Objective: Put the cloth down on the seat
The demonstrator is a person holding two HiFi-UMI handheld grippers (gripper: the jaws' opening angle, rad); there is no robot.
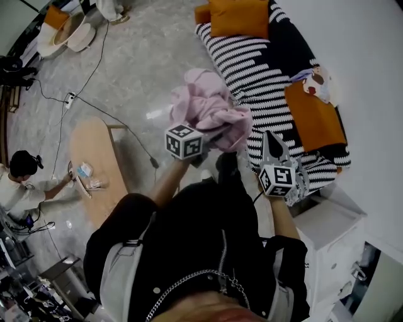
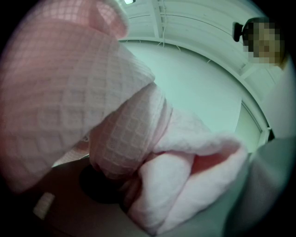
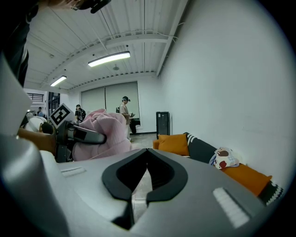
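The carrying step is in hand. The left hand-held gripper (image 1: 211,136) has the pink waffle-weave cloth (image 1: 208,107) bunched between its jaws, which stand fairly wide around the thick wad. It holds the cloth in the air at the front edge of the striped sofa seat (image 1: 252,69), mostly over the floor as the head view shows it. The right hand-held gripper (image 1: 271,141) is empty, its jaws brought together, and hangs beside the sofa's near end.

The next move, I judge, calls for carrying the cloth across onto the bare stripes between the orange cushions (image 1: 239,17). It should then be lowered until it rests there, and only then should the jaws part.

Only the head view shows how cloth, floor and seat lie relative to one another. The left gripper view is almost filled by the cloth's weave and folds and shows no seat. The right gripper view shows its own closed jaws. It also gives a side view of the cloth gripped in the left one, with the sofa off to the right.
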